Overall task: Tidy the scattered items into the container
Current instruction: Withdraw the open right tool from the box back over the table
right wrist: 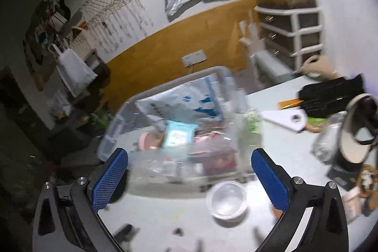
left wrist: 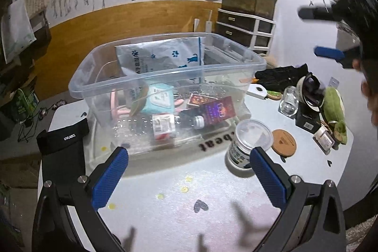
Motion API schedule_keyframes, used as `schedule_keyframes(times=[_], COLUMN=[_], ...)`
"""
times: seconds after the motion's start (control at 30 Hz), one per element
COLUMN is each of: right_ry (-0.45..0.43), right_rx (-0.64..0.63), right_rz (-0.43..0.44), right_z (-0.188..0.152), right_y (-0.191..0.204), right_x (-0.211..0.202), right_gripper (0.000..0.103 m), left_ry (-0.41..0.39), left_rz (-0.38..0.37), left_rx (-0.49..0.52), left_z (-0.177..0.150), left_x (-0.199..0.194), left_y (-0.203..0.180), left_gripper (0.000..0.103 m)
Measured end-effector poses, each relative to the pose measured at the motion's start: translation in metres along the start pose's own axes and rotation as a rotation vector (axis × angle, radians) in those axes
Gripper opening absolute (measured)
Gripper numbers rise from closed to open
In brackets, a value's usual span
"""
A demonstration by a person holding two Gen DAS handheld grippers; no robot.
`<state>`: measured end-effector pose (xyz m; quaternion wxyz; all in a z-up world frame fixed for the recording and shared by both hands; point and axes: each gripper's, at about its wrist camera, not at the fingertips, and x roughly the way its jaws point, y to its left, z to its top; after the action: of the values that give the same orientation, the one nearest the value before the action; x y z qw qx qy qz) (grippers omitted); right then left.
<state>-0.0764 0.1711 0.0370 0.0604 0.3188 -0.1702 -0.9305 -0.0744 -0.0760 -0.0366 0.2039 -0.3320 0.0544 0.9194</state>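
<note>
container [left wrist: 165,84]: clear tub mid-table, partly filled — cat-print bag, wipes pack, boxes, bottle inside
table [left wrist: 189,204]: leftovers at right — black cloth, plush, glass, coaster
cup [left wrist: 250,143]: just outside tub, likely next
left tool [left wrist: 189,178]: wide, empty
right tool [right wrist: 189,178]: wide, empty

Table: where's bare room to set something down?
Free: near table strip between bin and left gripper, left of the cup. Crowded: right side, around coaster, glass, gloves, plush.
</note>
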Motion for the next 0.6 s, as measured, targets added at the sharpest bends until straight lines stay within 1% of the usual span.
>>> schedule_keyframes(times=[0.17,0.27,0.33,0.4,0.5,0.57,0.6], right_ry=[0.024,0.025,0.05,0.072,0.112,0.159,0.183], right_rx=[-0.027,-0.09,-0.139,-0.167,-0.174,-0.169,-0.171], right_rz=[-0.088,-0.166,-0.206,-0.22,-0.221,-0.235,-0.256], right_z=[-0.033,-0.055,-0.07,-0.08,-0.095,-0.103,-0.108], right_y=[-0.014,-0.02,-0.025,-0.03,-0.045,-0.058,-0.066], right_x=[-0.003,-0.004,-0.002,0.002,0.007,0.012,0.014], right_gripper=[0.103,0.103,0.103,0.103,0.103,0.103,0.103], left_ry=[0.01,0.02,0.028,0.037,0.048,0.058,0.063], left_rz=[-0.006,-0.002,0.003,0.005,0.017,0.024,0.025], left_rx=[0.005,0.004,-0.005,-0.019,-0.039,-0.059,-0.072], left_z=[-0.002,-0.004,-0.004,-0.005,-0.006,-0.007,-0.007], left_x=[0.0,0.001,0.003,0.006,0.011,0.015,0.017], left_y=[-0.012,-0.02,-0.026,-0.033,-0.043,-0.05,-0.054], left_gripper=[0.103,0.103,0.103,0.103,0.103,0.103,0.103])
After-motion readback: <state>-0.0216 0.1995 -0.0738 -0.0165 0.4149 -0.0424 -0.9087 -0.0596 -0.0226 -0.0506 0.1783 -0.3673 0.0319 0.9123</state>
